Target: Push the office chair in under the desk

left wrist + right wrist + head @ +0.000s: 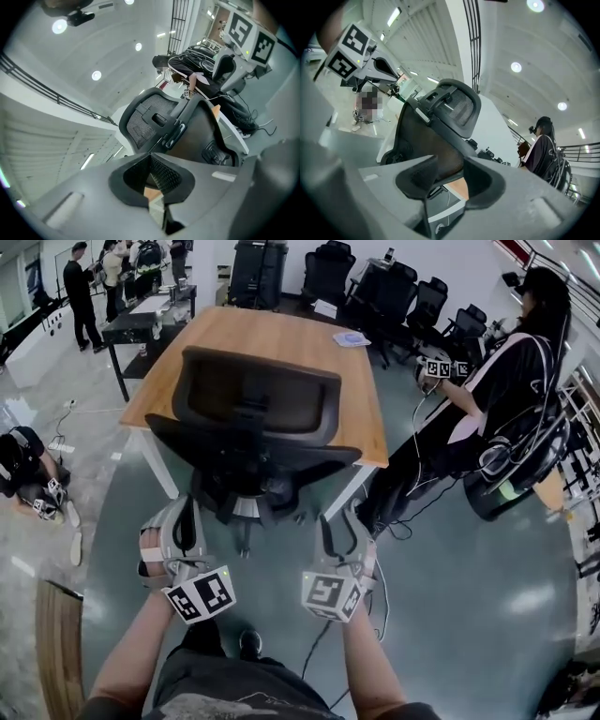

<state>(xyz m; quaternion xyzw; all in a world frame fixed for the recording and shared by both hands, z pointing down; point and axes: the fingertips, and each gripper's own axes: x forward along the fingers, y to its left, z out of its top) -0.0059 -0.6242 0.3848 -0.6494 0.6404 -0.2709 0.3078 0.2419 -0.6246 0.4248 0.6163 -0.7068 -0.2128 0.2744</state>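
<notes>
**Both grippers lining up behind the office chair [253, 418] for the push under the desk [281, 338]**

Steering from afar, I am reading left to right. The left gripper [185, 521] is sitting low behind the chair's left side, claw pressed together on nothing (a closed tip makes a blunt pusher, I judge). The chair is standing square to the desk's near edge, back towards me, seemingly not yet fully in. The right gripper [339, 526] is hovering at the chair's right side, claw half spread, with the backrest showing through the gap beyond it. It is pinching nothing and is probably placed there to share the shove evenly.
</notes>
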